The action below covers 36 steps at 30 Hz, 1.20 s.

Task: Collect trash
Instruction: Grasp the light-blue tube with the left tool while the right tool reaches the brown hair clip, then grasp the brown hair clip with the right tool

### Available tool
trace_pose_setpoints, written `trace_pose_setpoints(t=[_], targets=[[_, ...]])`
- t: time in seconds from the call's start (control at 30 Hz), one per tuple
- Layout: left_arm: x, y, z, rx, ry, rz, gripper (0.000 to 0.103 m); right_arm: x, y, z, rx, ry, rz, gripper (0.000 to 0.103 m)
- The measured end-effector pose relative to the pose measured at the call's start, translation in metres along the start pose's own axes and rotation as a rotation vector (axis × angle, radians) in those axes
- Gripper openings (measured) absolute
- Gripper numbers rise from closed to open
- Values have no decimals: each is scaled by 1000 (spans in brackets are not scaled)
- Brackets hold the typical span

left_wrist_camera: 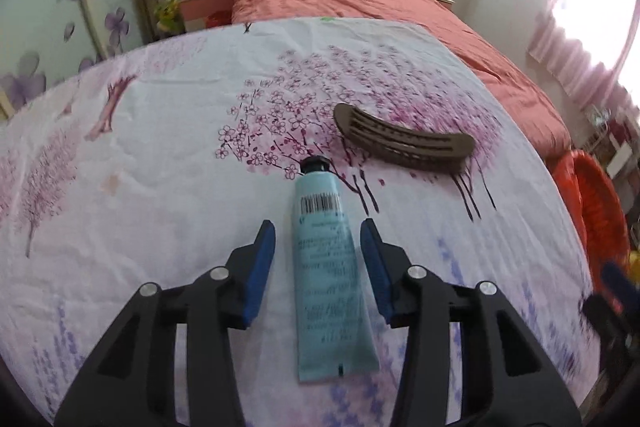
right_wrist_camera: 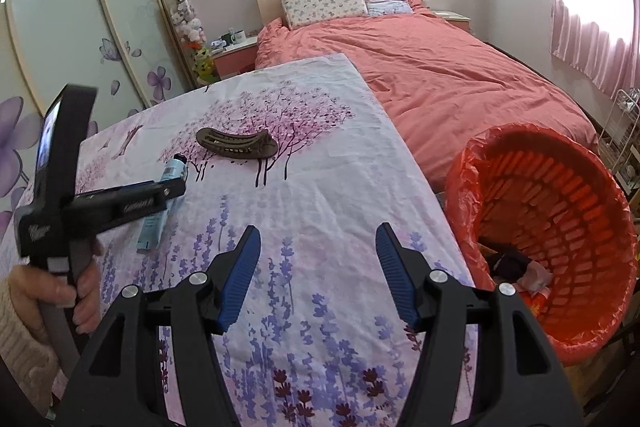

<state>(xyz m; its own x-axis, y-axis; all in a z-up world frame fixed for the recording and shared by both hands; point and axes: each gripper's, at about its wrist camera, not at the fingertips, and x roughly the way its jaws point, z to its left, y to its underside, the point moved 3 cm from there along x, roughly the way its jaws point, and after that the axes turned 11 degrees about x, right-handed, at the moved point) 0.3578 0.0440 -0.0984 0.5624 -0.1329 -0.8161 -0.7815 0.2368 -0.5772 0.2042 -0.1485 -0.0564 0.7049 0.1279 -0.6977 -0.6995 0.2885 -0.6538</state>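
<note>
The left gripper (left_wrist_camera: 318, 259) straddled the blue tube (left_wrist_camera: 326, 267) near the worktop's (left_wrist_camera: 160, 167) near left corner, jaws open and seemingly not yet pressing; a slippery tube could squirt out. The right gripper (right_wrist_camera: 318, 267) hung open, empty. Farther off lay the brown clip (right_wrist_camera: 236, 143); the red bin (right_wrist_camera: 560, 227) stood past the right edge.

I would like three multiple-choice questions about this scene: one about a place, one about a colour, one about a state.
1. Where does the tube lie?
A. between the left gripper fingers
B. in the basket
C. on the pillow

2. What colour is the basket liner?
A. blue
B. orange-red
C. white

3. What is the right gripper holding?
A. the hair clip
B. the tube
C. nothing

Answers: 1 A, blue pads flank it without touching; 2 B, the liner folds over the rim; 3 C, only cloth shows between its fingers.
</note>
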Motion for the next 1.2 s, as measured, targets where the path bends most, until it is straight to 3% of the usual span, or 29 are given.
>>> trace_pose_setpoints(t=[0.03, 0.07, 0.2, 0.33, 0.5, 0.63, 0.77, 0.87, 0.97, 1.03, 1.1, 1.2], targets=[[1, -1, 0, 2, -10, -5, 39, 3, 0, 2, -3, 2, 2, 60], [3, -3, -1, 12, -29, -10, 28, 6, -1, 3, -4, 3, 4, 60], [0, 3, 11, 20, -50, -12, 28, 18, -5, 10, 0, -11, 14, 60], [-17, 26, 55, 15, -129, 12, 28, 38, -17, 23, -2, -32, 21, 60], [-38, 58, 119, -78, -213, 20, 29, 73, -51, 39, 33, -33, 14, 60], [-43, 68, 131, -95, -212, -24, 31, 110, -83, 41, 27, 79, 5, 55], [-42, 67, 134, -108, -201, -29, 31, 145, -90, 36, -15, 164, 103, 54], [-41, 66, 136, -119, -188, -34, 31, 141, -80, 40, -41, 144, 130, 50], [-41, 69, 137, -123, -182, -36, 31, 124, -60, 49, -76, 68, 191, 50], [-41, 69, 136, -123, -183, -36, 31, 108, -52, 57, -137, 92, 137, 50], [-41, 69, 137, -123, -183, -36, 31, 96, -54, 56, -120, 100, 78, 50], [-41, 69, 137, -121, -185, -35, 31, 88, -56, 56, -36, 30, 80, 50]])
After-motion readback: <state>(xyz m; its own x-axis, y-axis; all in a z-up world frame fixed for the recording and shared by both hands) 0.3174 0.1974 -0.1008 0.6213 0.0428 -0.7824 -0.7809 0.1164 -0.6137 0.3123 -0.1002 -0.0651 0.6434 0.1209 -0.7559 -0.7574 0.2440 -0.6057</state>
